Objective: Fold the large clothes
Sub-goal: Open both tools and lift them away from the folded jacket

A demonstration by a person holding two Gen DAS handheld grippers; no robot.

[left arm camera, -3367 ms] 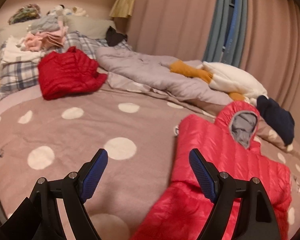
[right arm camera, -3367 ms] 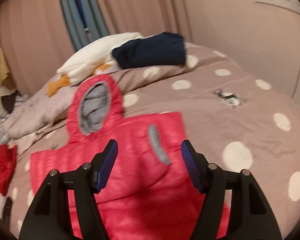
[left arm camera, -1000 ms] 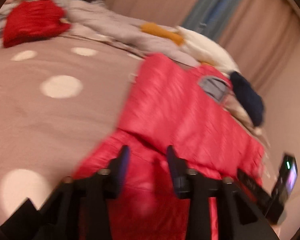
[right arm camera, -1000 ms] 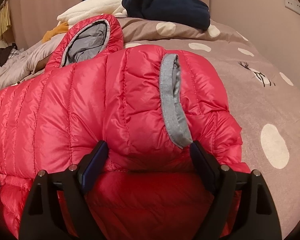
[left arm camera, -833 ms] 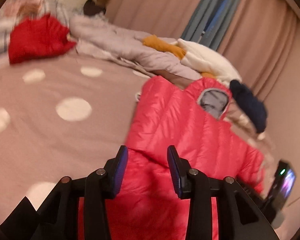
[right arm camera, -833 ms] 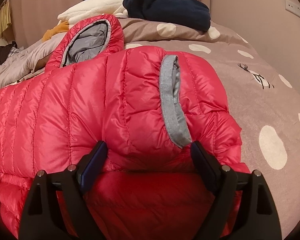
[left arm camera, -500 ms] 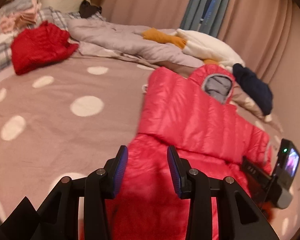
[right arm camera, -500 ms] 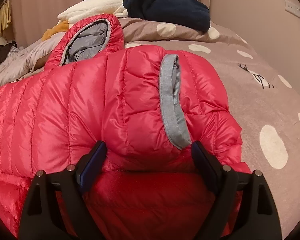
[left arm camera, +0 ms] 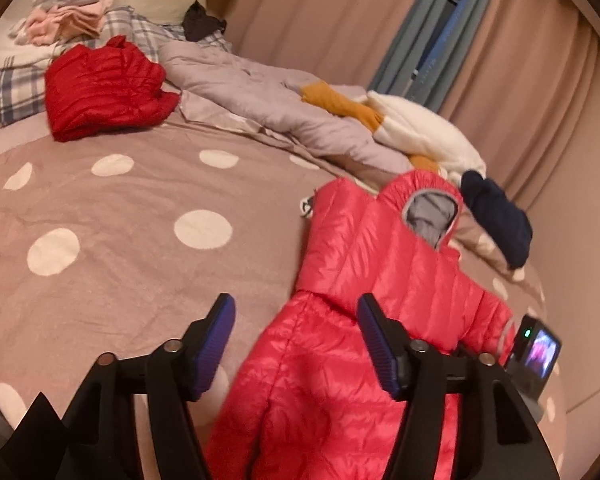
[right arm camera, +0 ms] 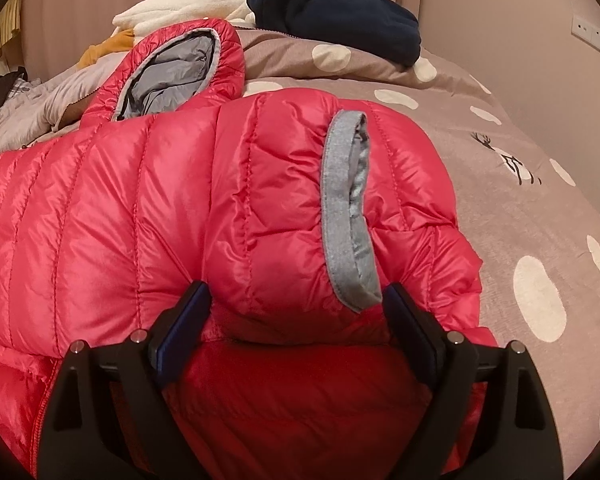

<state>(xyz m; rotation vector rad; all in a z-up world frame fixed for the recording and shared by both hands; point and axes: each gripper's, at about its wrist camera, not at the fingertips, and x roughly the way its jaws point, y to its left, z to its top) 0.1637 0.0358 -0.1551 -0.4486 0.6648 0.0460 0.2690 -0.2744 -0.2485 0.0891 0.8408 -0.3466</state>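
Observation:
A pink-red puffer jacket [left arm camera: 380,276] with a grey-lined hood [left arm camera: 432,216] lies flat on the dotted bedspread [left arm camera: 140,248]. My left gripper [left arm camera: 296,344] hangs above the jacket's lower part. Its jaws are opening and hold nothing. In the right wrist view the jacket [right arm camera: 120,208] fills the frame, its sleeve folded over the body with the grey cuff [right arm camera: 344,216] on top. My right gripper [right arm camera: 296,320] stands wide at the sleeve's end, open, with the puffy sleeve between its fingers. The right gripper's body [left arm camera: 536,352] shows at the jacket's right edge in the left wrist view.
A folded red jacket [left arm camera: 100,84] lies at the far left, beside a grey quilt [left arm camera: 268,108]. White and mustard clothing [left arm camera: 416,136] and a navy garment [right arm camera: 336,16] sit behind the hood. Folded clothes [left arm camera: 68,20] are stacked on plaid pillows. A wall runs close on the right.
The left gripper has risen and drawn back from the jacket, and its jaws have widened from a narrow gap. The right gripper and the sleeve have stayed put.

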